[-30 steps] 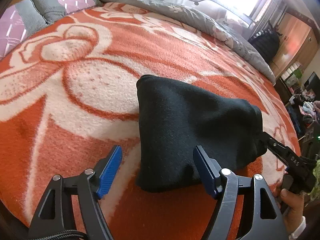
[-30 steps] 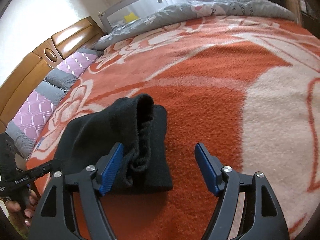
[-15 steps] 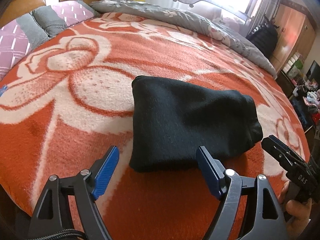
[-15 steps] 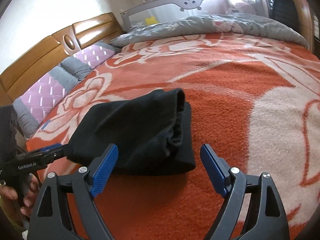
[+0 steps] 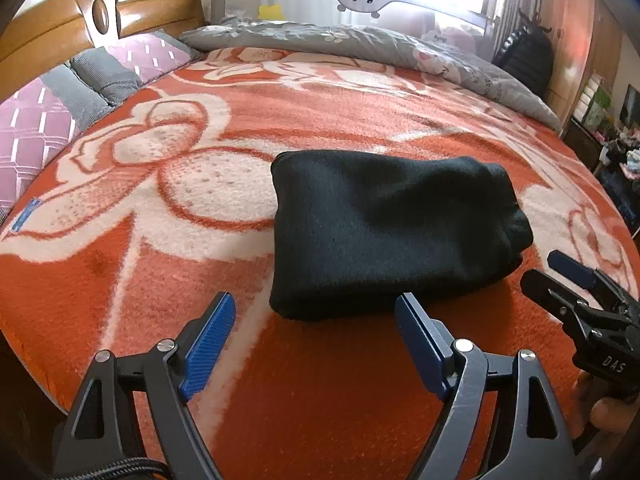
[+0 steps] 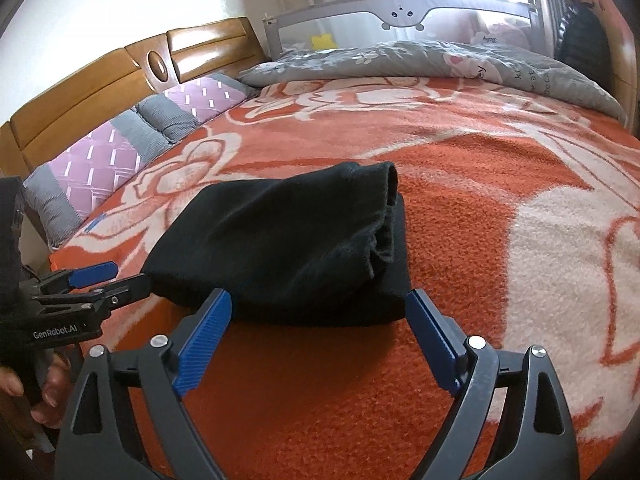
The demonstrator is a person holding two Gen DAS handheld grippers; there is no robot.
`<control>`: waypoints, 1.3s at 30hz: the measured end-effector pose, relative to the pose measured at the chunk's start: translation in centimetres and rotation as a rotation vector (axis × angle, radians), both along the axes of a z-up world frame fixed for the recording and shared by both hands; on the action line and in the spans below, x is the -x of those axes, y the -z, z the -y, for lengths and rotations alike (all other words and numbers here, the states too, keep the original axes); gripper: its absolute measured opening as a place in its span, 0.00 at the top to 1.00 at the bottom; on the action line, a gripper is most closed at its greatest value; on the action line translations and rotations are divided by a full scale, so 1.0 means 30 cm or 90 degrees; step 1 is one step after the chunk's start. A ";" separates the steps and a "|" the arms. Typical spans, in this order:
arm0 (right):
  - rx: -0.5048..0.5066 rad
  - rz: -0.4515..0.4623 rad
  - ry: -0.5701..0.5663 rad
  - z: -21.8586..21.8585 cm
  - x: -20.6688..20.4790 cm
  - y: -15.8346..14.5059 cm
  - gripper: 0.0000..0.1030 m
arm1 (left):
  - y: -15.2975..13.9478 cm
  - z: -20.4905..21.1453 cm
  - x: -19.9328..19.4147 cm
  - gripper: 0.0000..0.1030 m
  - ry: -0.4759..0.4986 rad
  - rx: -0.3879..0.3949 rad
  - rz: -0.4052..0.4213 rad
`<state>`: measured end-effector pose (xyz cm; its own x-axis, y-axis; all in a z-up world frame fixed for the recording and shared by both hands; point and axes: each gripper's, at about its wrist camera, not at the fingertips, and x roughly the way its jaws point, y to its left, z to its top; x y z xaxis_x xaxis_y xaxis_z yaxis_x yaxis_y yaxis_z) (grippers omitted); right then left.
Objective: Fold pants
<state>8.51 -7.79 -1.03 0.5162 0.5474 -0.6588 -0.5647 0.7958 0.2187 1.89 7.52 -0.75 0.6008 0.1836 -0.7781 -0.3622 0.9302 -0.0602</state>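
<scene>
Black knit pants [image 5: 384, 232], thick soft fabric, folded into a lumpy rectangular bundle, lie on fuzzy orange-and-cream flower-pattern blanket [image 5: 200, 272] covering the bed. Layered folded edges show at bundle's right end in the right wrist view [image 6: 384, 232]. Left claw [image 5: 316, 328] spread wide, ribbed blue pads, holds nothing, bundle just ahead between its tips. Right claw [image 6: 320, 320] also spread wide, empty, bundle's near edge just ahead of the pads.

Folded pants [image 5: 384, 232] on blanket [image 5: 160, 272]; pillows [image 5: 60, 108] left; quilt [image 5: 360, 44] behind.
</scene>
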 end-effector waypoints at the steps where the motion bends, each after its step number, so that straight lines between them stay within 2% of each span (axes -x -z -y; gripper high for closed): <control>1: 0.002 0.005 -0.002 -0.005 0.007 -0.001 0.13 | 0.001 0.002 0.007 0.20 0.000 -0.001 0.003; 7: 0.005 0.044 0.004 -0.012 0.028 -0.001 0.07 | 0.006 0.002 0.025 0.19 -0.007 -0.007 0.015; 13: 0.006 0.036 0.005 -0.018 0.022 0.025 0.07 | 0.005 -0.003 0.039 0.19 -0.009 -0.015 0.033; 25: 0.017 0.039 -0.010 -0.041 0.027 0.055 0.06 | 0.013 0.016 0.055 0.18 -0.009 -0.065 0.064; 39: 0.023 0.034 -0.017 -0.060 0.032 0.079 0.06 | 0.031 0.020 0.055 0.17 -0.006 -0.072 0.063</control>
<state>7.54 -5.98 -3.40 0.5367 0.5374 -0.6505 -0.5962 0.7871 0.1584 0.25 6.92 -1.67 0.6712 0.2725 -0.6893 -0.3685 0.9296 0.0087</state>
